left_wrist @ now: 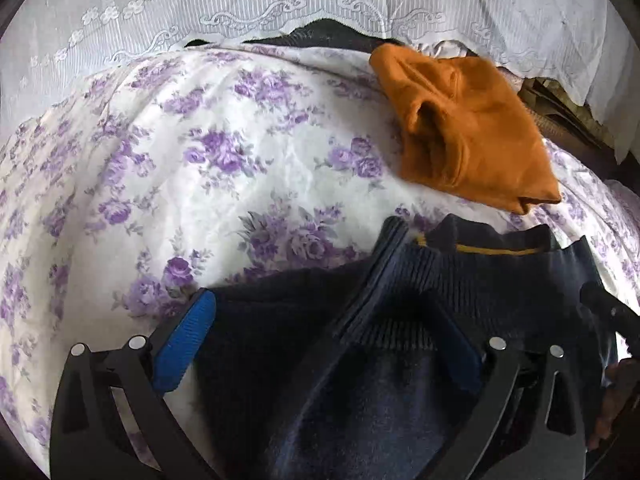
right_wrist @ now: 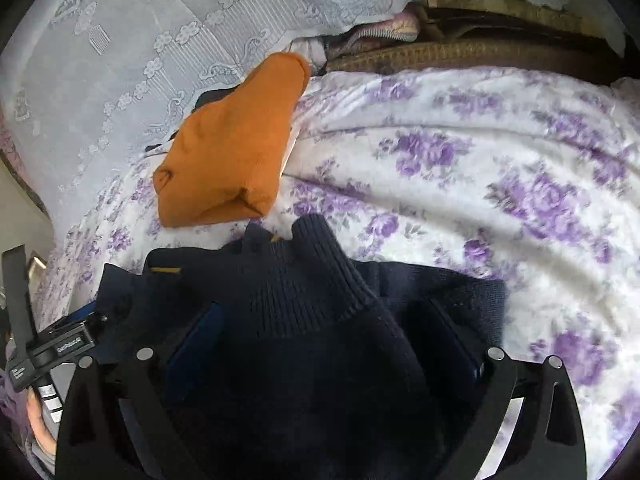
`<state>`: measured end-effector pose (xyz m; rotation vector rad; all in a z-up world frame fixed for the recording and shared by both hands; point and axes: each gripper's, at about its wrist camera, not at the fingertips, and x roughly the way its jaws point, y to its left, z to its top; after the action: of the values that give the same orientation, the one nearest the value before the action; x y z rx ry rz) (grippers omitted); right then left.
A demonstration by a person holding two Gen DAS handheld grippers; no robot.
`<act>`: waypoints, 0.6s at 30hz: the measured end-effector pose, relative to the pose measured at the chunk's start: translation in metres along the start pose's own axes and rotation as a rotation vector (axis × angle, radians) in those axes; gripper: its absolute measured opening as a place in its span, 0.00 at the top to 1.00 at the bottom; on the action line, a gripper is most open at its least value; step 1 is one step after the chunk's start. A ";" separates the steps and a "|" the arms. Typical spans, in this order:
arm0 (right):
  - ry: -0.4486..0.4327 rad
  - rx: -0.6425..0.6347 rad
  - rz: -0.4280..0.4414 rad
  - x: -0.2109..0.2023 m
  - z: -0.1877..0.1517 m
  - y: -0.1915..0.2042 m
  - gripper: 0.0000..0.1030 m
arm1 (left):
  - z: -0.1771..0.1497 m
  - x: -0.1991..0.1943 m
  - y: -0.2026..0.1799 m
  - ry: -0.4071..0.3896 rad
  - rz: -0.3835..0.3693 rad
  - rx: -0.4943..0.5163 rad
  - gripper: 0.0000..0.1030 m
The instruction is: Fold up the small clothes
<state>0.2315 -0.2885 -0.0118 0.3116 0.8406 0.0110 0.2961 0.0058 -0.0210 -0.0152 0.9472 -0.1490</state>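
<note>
Floral bedspread beneath, orange garment lies folded beyond the navy sweater, draped between the spread jaws of your left gripper and right gripper: you're mid-fold, so next bring its ribbed edge over evenly.

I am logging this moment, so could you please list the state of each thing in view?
Navy sweater: bunched, unfolded, lying between both grippers' fingers.
Orange garment: folded, set aside on the bedspread.
Floral bedspread: spread, wrinkled.
Left hand-held gripper: open.
Right hand-held gripper: open.
</note>
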 end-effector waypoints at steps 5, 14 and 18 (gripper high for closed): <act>-0.086 -0.092 -0.023 -0.029 -0.006 0.018 0.03 | -0.012 -0.031 -0.011 -0.077 0.048 0.076 0.04; -0.055 -0.167 -0.099 -0.016 -0.020 0.024 0.03 | -0.020 -0.012 0.000 -0.016 0.008 0.032 0.04; -0.076 -0.181 -0.092 -0.038 -0.036 0.031 0.03 | -0.035 -0.033 -0.005 -0.047 0.054 0.063 0.04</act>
<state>0.1828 -0.2544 0.0018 0.1021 0.7718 -0.0101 0.2481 0.0077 -0.0143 0.0643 0.8945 -0.1275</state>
